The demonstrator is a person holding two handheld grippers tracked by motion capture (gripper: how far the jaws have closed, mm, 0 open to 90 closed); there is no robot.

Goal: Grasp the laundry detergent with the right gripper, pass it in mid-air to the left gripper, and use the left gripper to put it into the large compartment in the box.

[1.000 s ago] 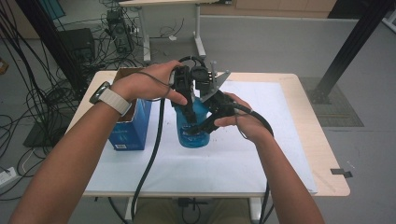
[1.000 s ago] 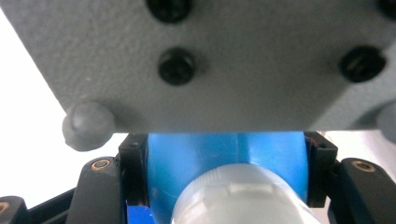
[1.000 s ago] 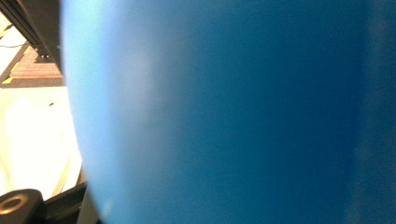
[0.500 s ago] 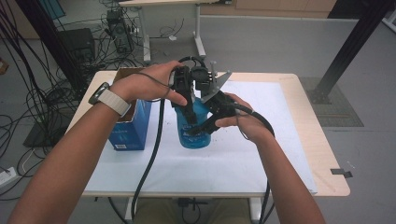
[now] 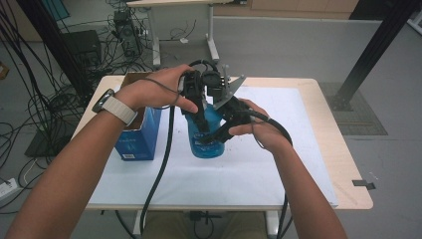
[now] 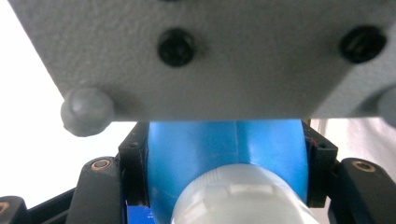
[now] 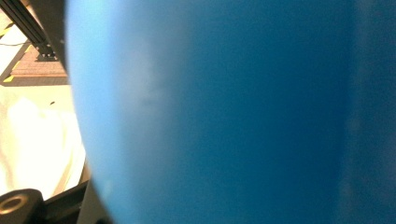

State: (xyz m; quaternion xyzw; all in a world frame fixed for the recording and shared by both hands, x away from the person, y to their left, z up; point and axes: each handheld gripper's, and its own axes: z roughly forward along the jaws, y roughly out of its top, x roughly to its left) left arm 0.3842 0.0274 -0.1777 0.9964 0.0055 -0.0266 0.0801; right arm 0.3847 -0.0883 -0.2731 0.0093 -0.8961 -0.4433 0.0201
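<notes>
A translucent blue bottle (image 5: 206, 145) stands on the white sheet near the table's middle. My left gripper (image 5: 200, 121) comes down on it from above, and in the left gripper view its black pads (image 6: 133, 172) press on both sides of the blue bottle (image 6: 224, 144), just beyond the pale cap (image 6: 243, 196). My right gripper (image 5: 219, 133) meets the bottle from the right side, its grey plate (image 6: 210, 56) tilted over the top. In the right gripper view the bottle's blue wall (image 7: 224, 112) sits very close to the camera.
A blue carton (image 5: 135, 137), open at the top, stands left of the bottle under the left forearm. The white sheet (image 5: 288, 164) covers most of the wooden table (image 5: 348, 184). Black cables (image 5: 159, 174) trail off the front edge. Desks and wiring lie beyond.
</notes>
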